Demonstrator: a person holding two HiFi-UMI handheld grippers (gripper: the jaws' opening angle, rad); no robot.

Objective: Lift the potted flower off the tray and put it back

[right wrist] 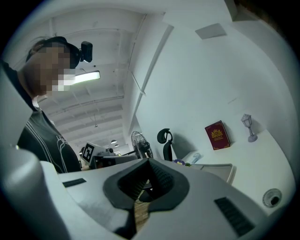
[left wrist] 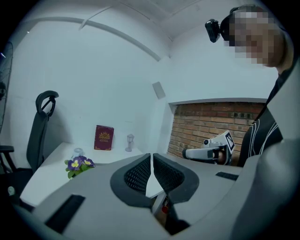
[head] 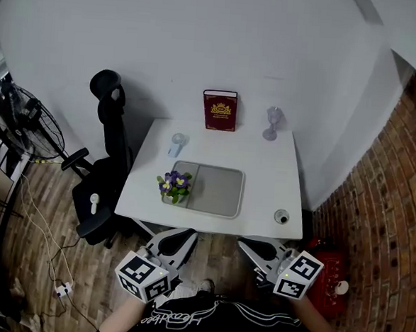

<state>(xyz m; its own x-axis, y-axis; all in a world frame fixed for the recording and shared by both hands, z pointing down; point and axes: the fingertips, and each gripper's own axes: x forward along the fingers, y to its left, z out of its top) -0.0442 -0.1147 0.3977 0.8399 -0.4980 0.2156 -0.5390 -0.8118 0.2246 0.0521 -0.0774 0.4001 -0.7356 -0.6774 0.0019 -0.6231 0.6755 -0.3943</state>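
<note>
No text is legible on the red book [head: 220, 111] or the shirt [head: 183, 320].

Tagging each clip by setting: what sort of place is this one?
Probably a small office or workroom corner: a white table against a plain wall, a black office chair beside it, and a standing fan on the wood floor.
</note>
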